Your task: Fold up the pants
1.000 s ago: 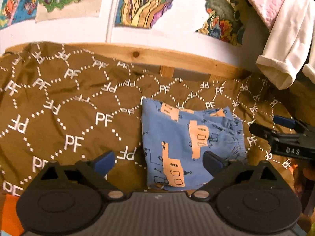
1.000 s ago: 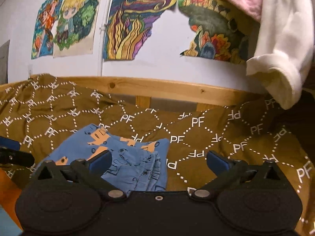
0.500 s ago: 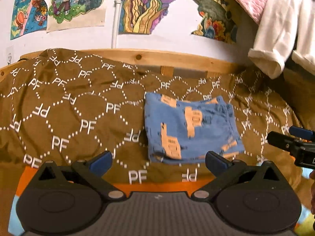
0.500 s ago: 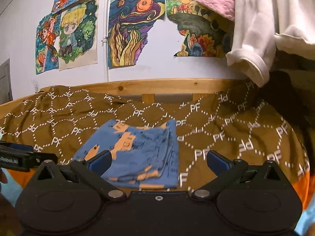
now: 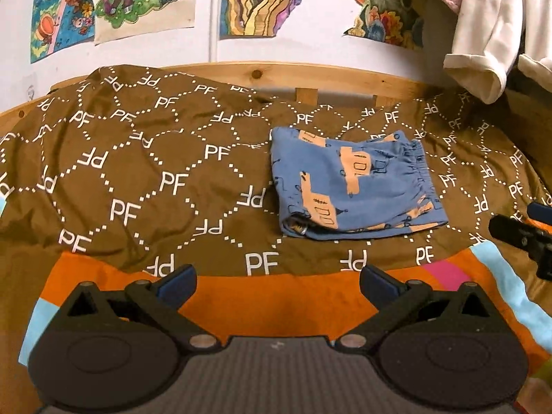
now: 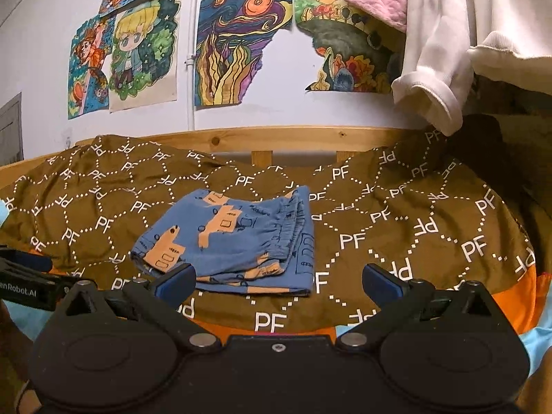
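Blue pants with orange vehicle prints (image 5: 352,186) lie folded into a compact rectangle on the brown "PF" blanket (image 5: 145,172); they also show in the right wrist view (image 6: 234,241). My left gripper (image 5: 277,281) is open and empty, held back over the orange bed edge, apart from the pants. My right gripper (image 6: 277,281) is open and empty, near the front edge of the pants. Each gripper shows at the edge of the other's view: the right one (image 5: 521,234), the left one (image 6: 24,276).
A wooden bed rail (image 5: 310,76) runs behind the blanket, below a wall with colourful drawings (image 6: 234,41). White and pink garments (image 6: 445,34) hang at the upper right. An orange and light-blue sheet (image 5: 276,310) lies along the near edge.
Both grippers have pulled back and away from the folded pants, which now lie farther off. The pants stay folded in place.
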`<state>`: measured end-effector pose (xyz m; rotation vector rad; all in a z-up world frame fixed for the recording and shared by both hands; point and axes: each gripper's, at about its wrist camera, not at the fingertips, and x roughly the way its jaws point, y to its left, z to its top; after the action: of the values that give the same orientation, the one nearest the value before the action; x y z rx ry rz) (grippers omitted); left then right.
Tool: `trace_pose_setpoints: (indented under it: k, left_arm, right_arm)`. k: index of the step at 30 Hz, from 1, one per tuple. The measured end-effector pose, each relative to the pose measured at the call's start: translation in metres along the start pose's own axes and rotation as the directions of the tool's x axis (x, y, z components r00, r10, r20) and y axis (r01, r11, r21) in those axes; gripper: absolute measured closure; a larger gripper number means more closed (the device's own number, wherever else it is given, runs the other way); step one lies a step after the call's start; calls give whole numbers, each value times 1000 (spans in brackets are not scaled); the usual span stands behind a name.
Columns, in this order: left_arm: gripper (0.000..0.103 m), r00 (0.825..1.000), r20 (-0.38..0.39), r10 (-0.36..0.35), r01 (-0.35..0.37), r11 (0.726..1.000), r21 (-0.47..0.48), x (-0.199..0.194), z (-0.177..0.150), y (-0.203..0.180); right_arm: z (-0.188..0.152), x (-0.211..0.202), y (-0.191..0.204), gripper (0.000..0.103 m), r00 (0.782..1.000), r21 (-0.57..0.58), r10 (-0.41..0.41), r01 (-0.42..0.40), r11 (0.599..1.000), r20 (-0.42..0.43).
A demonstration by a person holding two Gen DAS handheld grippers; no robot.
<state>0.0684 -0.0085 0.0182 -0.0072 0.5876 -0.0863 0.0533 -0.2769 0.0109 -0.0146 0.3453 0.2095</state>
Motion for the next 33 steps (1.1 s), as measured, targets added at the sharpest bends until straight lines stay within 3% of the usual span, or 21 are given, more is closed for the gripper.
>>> trace_pose_setpoints:
  k: [33]
  left_arm:
    - [0, 1000, -11, 0, 0, 1000, -9, -1, -2, 4]
  right_arm:
    - [-5, 2, 7, 1, 999, -34, 28, -29, 999, -25]
